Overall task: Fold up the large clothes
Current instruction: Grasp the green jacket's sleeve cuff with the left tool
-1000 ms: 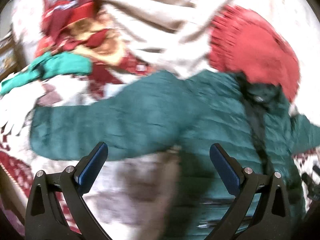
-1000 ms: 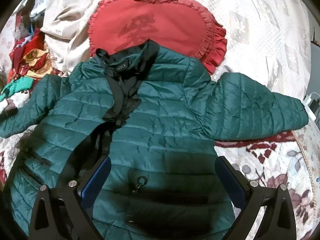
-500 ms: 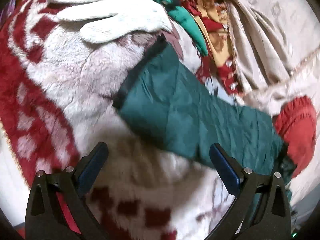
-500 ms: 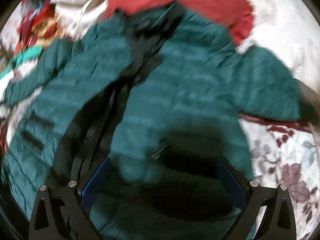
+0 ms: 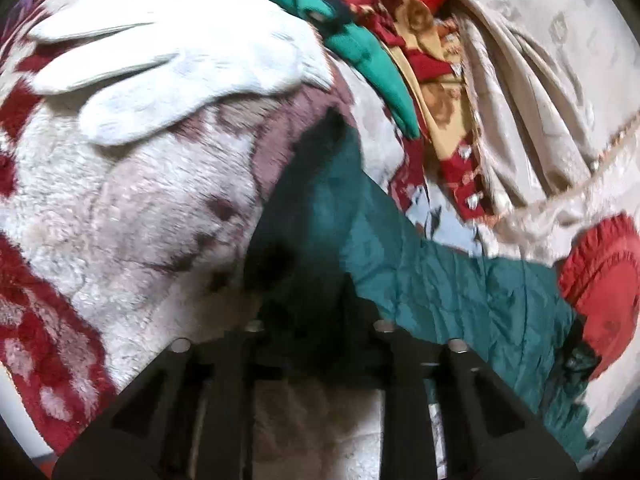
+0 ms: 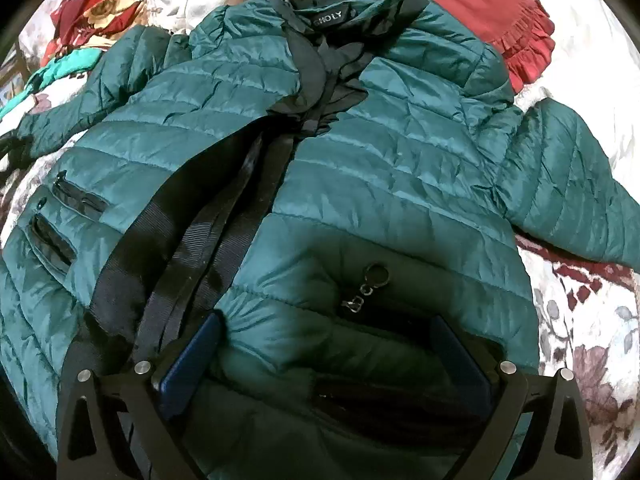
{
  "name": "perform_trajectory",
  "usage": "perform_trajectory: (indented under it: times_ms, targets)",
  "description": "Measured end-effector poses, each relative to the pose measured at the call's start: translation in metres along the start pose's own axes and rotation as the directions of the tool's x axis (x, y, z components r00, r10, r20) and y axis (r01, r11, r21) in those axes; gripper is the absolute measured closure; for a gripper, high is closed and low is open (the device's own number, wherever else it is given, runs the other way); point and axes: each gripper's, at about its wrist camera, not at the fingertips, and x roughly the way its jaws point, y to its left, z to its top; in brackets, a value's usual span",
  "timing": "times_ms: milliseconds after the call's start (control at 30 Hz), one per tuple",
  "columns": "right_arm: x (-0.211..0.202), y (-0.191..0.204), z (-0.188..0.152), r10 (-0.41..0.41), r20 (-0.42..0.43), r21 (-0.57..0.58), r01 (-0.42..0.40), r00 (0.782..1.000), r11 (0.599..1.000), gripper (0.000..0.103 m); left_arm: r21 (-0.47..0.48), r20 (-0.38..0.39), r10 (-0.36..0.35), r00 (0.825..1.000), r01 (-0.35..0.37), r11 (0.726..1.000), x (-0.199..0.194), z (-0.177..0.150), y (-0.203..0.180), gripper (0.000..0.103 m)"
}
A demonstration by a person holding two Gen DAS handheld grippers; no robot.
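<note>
In the left wrist view, the left gripper (image 5: 316, 304) is seen closing on the green jacket's sleeve (image 5: 440, 276), laid over a fleece blanket (image 5: 132, 216). In the right wrist view, the right gripper (image 6: 328, 364) is held wide apart, pressed onto the green jacket (image 6: 380, 168) spread flat.

Both tools are black plastic with shiny round silver screws, and the right gripper (image 6: 326, 354) has dark blue pads inside its two fingers, while the left gripper (image 5: 316, 312) looks all black with triangle holes at six o'clock.
</note>
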Motion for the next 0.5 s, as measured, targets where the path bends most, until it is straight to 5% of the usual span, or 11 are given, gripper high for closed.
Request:
perform_trajectory:
  times_ms: [133, 200, 333, 367, 467, 500]
  targets:
    - [0.000, 0.005, -0.002, -0.017, 0.019, -0.013, 0.017, 1.000, 1.000, 0.000, 0.024, -0.010, 0.032, 0.999, -0.032, 0.999, 0.006, 0.001, -0.001, 0.082]
    - [0.000, 0.006, -0.003, -0.027, 0.030, -0.017, 0.027, 0.999, 0.999, 0.000, 0.021, -0.032, 0.029, 0.999, -0.029, 0.999, 0.012, 0.001, -0.001, 0.052]
    - [-0.001, 0.008, -0.005, -0.038, 0.048, -0.028, 0.039, 0.998, 0.999, 0.000, 0.022, -0.040, 0.001, 0.999, 0.000, 1.000, 0.016, -0.002, -0.006, 0.046]
    - [0.000, 0.008, -0.005, -0.035, 0.048, -0.026, 0.037, 0.998, 0.999, 0.000, 0.035, -0.042, -0.008, 0.999, 0.010, 0.999, 0.015, -0.003, -0.008, 0.047]
    - [0.000, 0.008, -0.005, -0.035, 0.049, -0.028, 0.037, 0.998, 0.999, 0.000, 0.118, -0.019, 0.017, 1.000, -0.014, 0.993, 0.010, -0.002, -0.019, 0.086]
    - [0.000, 0.008, -0.005, -0.037, 0.050, -0.030, 0.039, 0.998, 0.999, 0.000, 0.119, -0.012, 0.017, 1.000, -0.015, 0.993, 0.008, -0.001, -0.019, 0.089]
